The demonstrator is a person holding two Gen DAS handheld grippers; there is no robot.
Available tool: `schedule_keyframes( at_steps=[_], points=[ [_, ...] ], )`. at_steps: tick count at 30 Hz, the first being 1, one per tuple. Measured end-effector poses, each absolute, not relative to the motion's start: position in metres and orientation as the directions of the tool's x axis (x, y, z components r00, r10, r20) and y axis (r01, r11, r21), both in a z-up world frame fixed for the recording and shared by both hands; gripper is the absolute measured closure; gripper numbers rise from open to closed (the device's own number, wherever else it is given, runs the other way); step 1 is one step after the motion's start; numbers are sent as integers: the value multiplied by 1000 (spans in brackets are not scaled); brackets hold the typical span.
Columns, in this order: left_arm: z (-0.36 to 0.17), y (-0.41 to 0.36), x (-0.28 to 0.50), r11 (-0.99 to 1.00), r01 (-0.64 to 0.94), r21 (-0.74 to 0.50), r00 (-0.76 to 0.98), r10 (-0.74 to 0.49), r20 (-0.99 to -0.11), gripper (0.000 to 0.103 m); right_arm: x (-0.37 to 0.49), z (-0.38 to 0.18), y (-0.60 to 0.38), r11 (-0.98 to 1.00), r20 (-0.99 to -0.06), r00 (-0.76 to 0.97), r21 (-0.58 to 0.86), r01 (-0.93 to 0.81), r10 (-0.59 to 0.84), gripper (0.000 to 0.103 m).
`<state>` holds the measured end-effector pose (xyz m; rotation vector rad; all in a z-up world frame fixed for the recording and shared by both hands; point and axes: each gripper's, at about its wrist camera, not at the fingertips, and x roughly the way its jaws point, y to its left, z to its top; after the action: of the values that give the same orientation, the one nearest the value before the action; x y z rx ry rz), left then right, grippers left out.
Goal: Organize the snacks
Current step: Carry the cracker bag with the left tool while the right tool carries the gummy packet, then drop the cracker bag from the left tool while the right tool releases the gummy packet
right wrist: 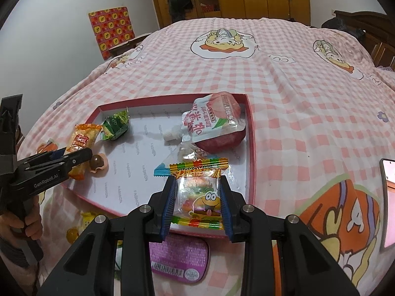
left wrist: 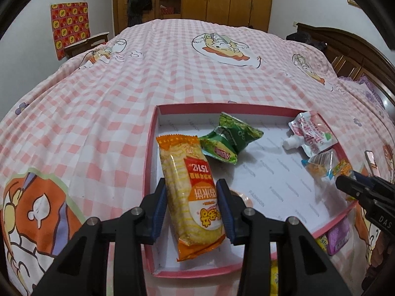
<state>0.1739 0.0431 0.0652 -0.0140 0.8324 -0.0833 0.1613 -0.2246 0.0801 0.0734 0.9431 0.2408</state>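
My left gripper [left wrist: 192, 190] is shut on a long orange rice-cracker packet [left wrist: 182, 157], held lengthwise over the left side of a shallow pink-rimmed box [left wrist: 150, 153] on the bed. From the right wrist view, that gripper [right wrist: 84, 155] hovers at the box's left edge. My right gripper [right wrist: 198, 182] is shut on a clear burger-gummy packet [right wrist: 197, 197] above the box's near right part. In the box [right wrist: 251, 143] lie a green packet [right wrist: 114, 125], a peach spout pouch [right wrist: 214, 120], a chocolate ball in a pink cup [right wrist: 98, 164] and a clear blue-edged packet [right wrist: 190, 153].
A purple tin [right wrist: 180, 256] and yellow sweets [right wrist: 86, 222] lie on the pink checked sheet just in front of the box. A phone [right wrist: 387, 197] rests on the bed at the right. A person's hand [right wrist: 22, 222] grips the left handle. A wooden headboard [left wrist: 345, 49] stands at the far right.
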Motion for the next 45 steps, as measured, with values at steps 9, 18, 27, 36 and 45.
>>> schedule_keyframes(
  at_steps=[9, 18, 27, 36, 45],
  points=[
    [57, 35, 176, 996, 88, 4, 669, -56, -741, 62, 171, 73, -224, 972, -782, 579, 164, -165, 230, 69],
    [58, 35, 177, 996, 89, -21, 666, -75, -742, 60, 173, 67, -223, 974, -785, 579, 149, -169, 221, 69],
    [61, 33, 173, 995, 93, -27, 671, -83, -737, 46, 173, 68, -224, 971, -779, 581, 162, -174, 234, 65],
    [75, 36, 159, 993, 94, -64, 684, -111, -721, 38, 166, 78, -223, 969, -752, 612, 160, -188, 243, 54],
    [88, 36, 136, 989, 111, -103, 684, -151, -714, 31, 150, 88, -224, 966, -737, 625, 179, -188, 258, 49]
  ],
)
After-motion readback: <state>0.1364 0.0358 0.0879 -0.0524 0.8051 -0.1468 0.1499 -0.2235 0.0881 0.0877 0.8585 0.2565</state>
